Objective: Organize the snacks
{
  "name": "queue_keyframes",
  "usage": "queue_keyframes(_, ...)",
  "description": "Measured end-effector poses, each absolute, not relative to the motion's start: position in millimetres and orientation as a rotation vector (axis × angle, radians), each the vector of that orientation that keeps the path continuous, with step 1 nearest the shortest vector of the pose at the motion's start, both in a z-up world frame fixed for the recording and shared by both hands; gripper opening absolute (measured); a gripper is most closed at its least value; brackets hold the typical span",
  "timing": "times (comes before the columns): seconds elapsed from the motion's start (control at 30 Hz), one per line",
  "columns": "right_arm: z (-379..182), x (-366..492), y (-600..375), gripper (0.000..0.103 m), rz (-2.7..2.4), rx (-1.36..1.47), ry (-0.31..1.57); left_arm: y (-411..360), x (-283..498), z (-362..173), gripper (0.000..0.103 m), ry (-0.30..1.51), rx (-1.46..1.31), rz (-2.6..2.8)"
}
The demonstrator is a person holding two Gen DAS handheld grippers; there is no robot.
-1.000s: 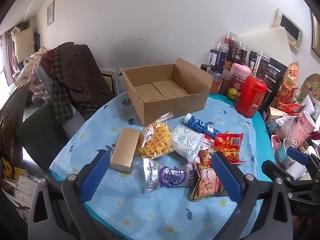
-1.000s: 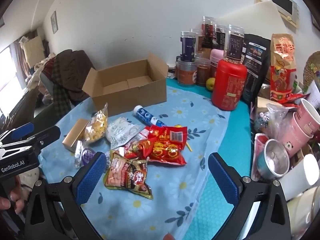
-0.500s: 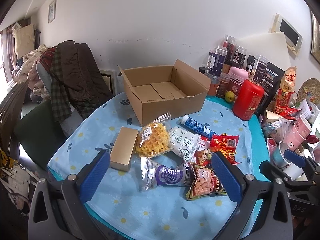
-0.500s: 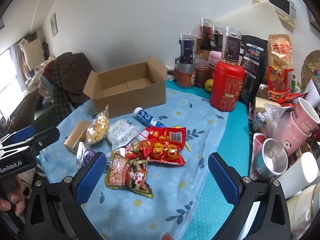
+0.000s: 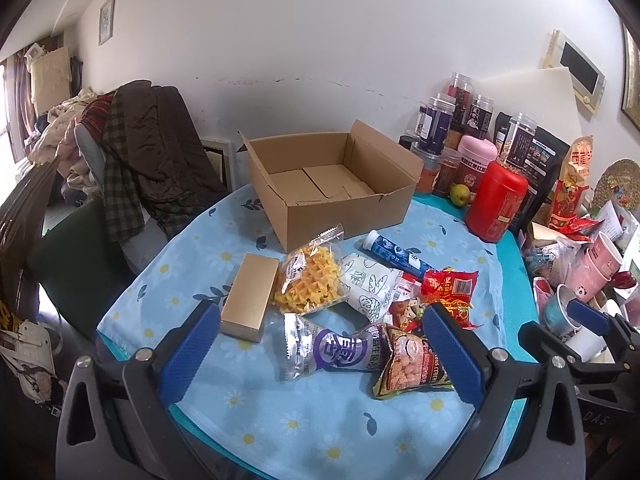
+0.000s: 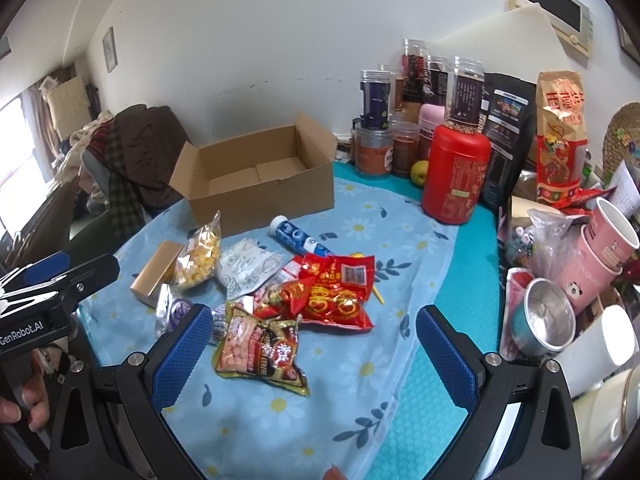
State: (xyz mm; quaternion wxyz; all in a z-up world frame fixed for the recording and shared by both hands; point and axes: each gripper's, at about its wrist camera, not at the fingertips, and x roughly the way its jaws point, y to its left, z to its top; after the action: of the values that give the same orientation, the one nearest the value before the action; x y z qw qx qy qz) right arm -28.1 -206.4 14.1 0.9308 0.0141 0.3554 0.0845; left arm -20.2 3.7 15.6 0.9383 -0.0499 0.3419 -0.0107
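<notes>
Both left tongs and right tongs hung wide open and empty before the scattered foil snack packets, which lay in front of the open brown cardboard box, presumably their destination.

Cardboard box empty; snack packets before it.

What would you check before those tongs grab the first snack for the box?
1. Cardboard box open and bare inside: ok.
2. Left tongs open, holding nothing: ok.
3. Right tongs open, holding nothing: ok.
4. Snacks within view on the blue cloth: ok.
5. Peanut bag free to lift: not ok, the red packet overlaps its top edge.
6. Gold box clear of neighbours: cannot tell, the waffle bag lies right against it.
</notes>
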Motion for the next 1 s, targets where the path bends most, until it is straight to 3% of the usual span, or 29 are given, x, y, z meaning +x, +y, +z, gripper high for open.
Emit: queue_keyframes(1.0, 18.2, -32.9, -199.8, 0.103, 0.19, 0.026, 0.717, 6.4, -29.8, 19.6, 0.103, 0.682, -0.087, -0.022)
